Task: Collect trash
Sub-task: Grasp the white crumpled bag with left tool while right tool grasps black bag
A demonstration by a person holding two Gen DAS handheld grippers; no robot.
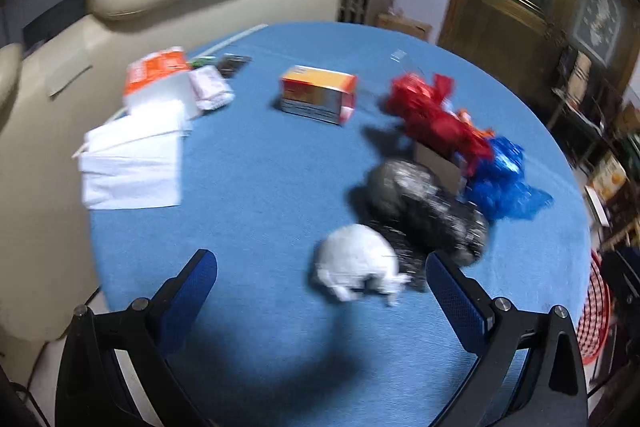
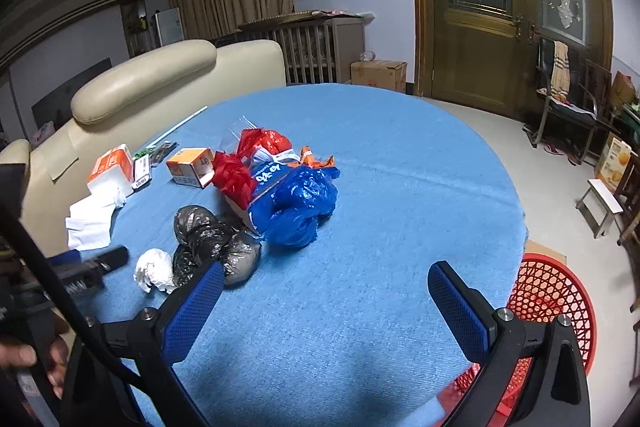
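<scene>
One crumpled white wad (image 1: 358,269), one black bag (image 1: 424,211), one red bag (image 1: 432,111) and one blue bag (image 1: 500,183) are seen mid-frame on the tabletop (image 1: 260,187); both grippers' (image 1: 320,291) (image 2: 326,291) jaws are spread, empty.

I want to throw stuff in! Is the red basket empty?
Cannot tell. The red basket sits on the floor beside the blue table, but the right gripper and table edge hide its inside.
</scene>
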